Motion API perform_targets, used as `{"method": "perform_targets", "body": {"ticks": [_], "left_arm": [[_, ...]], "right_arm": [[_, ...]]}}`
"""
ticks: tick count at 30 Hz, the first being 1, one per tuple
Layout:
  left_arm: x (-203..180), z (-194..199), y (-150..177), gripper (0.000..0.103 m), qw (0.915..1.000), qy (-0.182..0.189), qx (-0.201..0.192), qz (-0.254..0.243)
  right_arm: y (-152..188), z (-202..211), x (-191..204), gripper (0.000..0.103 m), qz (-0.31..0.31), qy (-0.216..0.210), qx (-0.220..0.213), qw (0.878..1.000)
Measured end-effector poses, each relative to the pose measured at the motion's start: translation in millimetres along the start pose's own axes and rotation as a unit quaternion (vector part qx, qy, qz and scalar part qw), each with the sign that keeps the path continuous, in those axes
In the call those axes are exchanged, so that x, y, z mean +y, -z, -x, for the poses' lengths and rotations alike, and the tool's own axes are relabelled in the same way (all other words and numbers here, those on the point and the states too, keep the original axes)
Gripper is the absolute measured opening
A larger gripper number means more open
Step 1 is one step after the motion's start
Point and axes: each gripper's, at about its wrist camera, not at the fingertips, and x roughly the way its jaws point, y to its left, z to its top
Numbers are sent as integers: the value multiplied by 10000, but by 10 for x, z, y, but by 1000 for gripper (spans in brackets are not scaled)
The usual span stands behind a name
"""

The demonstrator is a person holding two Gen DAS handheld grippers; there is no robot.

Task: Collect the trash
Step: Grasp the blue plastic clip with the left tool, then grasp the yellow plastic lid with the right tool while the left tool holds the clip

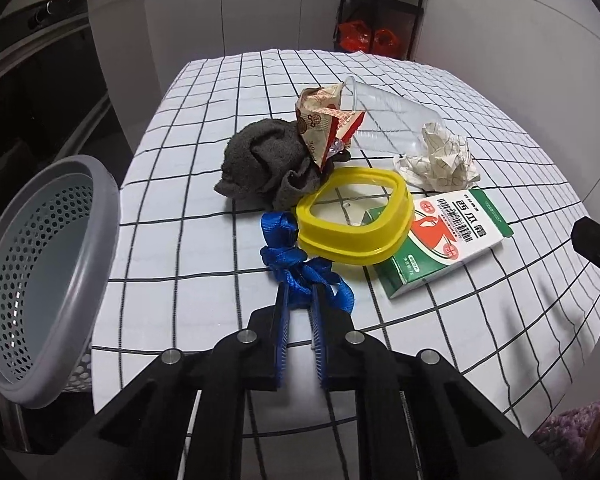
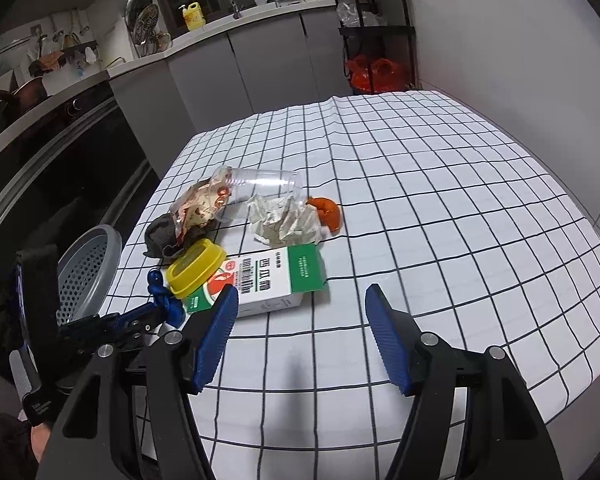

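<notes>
Pinched between the pressed-together fingers of the left gripper (image 1: 299,294) is a knotted blue strap (image 1: 296,264), lying on the checked tablecloth (image 1: 204,92) just beside a yellow lid (image 1: 356,220). That lid overlaps a green and white carton (image 1: 452,236). Behind sit a dark rag (image 1: 260,160), a snack wrapper (image 1: 324,116), a tipped clear cup (image 1: 388,120) and crumpled paper (image 1: 440,156). A grey basket (image 1: 40,280) stands at the table's left edge. Over bare cloth, the right gripper (image 2: 300,300) hangs with jaws spread, nothing between them.

Table (image 2: 440,200) w/ white black-grid cloth. On it, clustered near left edge: gray rag (image 1: 260,160), clear cup (image 1: 388,116) on its side, crumpled paper (image 1: 440,160), green box (image 1: 448,240), blue strap (image 1: 296,264), orange peel (image 2: 327,214).
</notes>
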Motion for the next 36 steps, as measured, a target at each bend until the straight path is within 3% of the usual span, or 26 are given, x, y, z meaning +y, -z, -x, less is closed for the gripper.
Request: {"method": "perform_targets", "body": {"ticks": [9,15,23,36], "left_arm": [[299,307,-85,10,9988,-302,-357,131],[569,449,-130,10,9967,-548,-529,295],[830,511,-138,10,9939,-767,-603,505],[906,493,-123,10,9941,-741,-537,588]], "right_arm": [[-92,-179,345,63,562,-488,81,9972],[-112,-457,642,63,1009,-663,373,9920],[-91,-805,999,63,1708,-469,636,9821],[-218,-1113,1121,66,2057,-257,847,9746]]}}
